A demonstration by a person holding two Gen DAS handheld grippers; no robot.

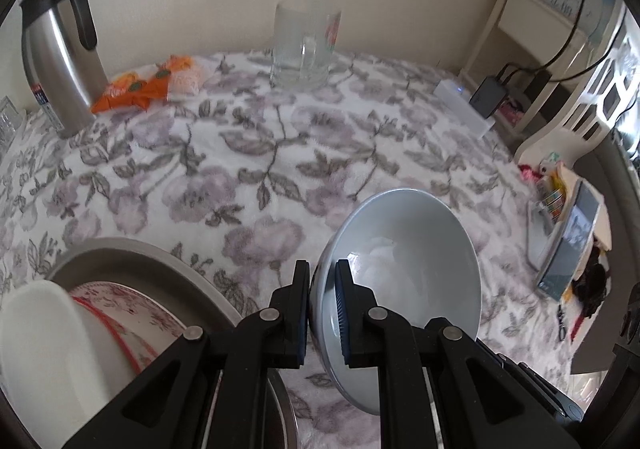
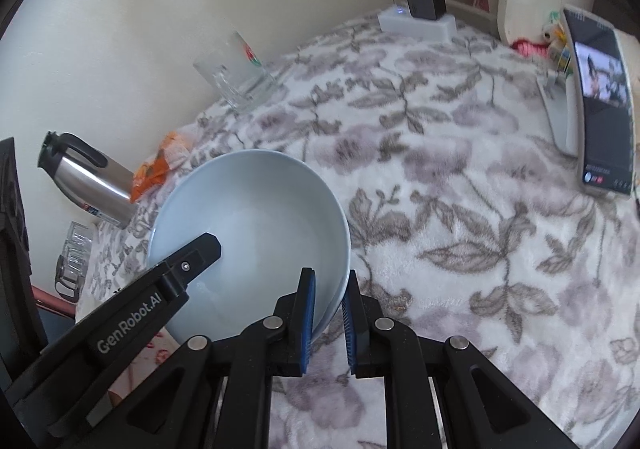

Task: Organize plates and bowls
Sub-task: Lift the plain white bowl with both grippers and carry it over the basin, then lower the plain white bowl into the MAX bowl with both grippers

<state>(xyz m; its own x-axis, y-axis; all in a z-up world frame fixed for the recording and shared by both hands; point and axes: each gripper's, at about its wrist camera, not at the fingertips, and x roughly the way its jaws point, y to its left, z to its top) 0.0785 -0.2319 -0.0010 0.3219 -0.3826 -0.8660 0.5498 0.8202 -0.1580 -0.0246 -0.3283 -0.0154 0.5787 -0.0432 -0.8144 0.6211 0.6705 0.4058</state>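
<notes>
While right-view hidden, stacked plates (image 1: 132,301)

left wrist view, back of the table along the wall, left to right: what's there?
Steel thermos jug → orange snack packets → glass mug → white power strip with a black adapter.

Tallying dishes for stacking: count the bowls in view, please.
2. A pale blue bowl, its rim between both claws, left claw and right claw; a white bowl stacked on plates at lower left. Others may be hidden.
</notes>
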